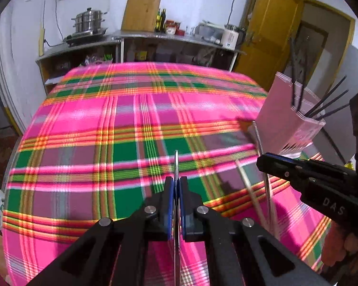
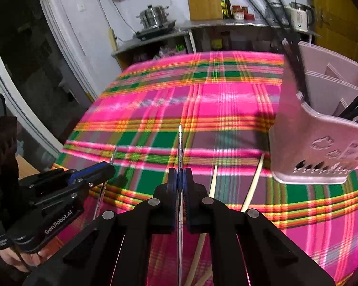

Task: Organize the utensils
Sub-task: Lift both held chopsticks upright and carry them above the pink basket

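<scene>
Both claws clamped, each on a thin metal utensil seen edge-on; type not tellable, maybe a spoon or knife handle. Left claw point(image 1: 176, 186) pinches its metal utensil point(image 1: 176, 164) between the blue pads, tip pointing forward over the plaid tablecloth point(image 1: 83, 124) on the worktop. Right claw point(image 2: 179, 178) likewise grips a second metal utensil point(image 2: 180, 143), shaft running back between the fingers. Held lengthwise like this, probably so each can be dropped end-first into the holder.

Pink utensil holder point(image 2: 322, 147) stands on the worktop, forward and right of the right claw, divided into compartments. Black chopsticks point(image 2: 296, 66) already stand in it, leaning out over the rim; which compartment, hard to tell. Two pale wooden chopsticks point(image 2: 250, 190) lie flat on the cloth just right of the right claw, near the holder's base, not yet sorted.

Left claw sits beside the right one, farther from the holder. Judged step: carry held utensils to the holder, right side likely first. Risk: thin shaft pivoting in the pads, or knocking the leaning black chopsticks.
</scene>
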Motion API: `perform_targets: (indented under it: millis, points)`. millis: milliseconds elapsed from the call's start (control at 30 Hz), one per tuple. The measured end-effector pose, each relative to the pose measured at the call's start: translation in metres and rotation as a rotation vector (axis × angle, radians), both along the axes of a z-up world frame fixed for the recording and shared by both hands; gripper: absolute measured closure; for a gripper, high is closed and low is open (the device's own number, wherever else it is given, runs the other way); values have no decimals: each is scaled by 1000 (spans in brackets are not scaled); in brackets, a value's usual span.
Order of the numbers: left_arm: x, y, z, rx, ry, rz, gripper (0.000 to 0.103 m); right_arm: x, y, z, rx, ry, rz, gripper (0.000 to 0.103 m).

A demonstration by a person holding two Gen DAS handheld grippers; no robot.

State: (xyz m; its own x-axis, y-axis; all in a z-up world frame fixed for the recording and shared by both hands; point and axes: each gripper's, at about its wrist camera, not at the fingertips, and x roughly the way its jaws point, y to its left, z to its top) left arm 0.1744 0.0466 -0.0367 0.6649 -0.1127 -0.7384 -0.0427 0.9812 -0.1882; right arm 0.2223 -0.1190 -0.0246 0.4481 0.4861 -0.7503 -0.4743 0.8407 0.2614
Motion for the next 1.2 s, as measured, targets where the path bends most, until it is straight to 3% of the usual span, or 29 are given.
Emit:
perform_targets:
  millis: [567,1200]
  points:
    - [-28,-17,81,-30,-154,-55,99,-32,-33,69,80,-131,-31,98]
    - [-29,-44,105,-96,-175,-131,99,-51,-67,100,91,-195,-78,98]
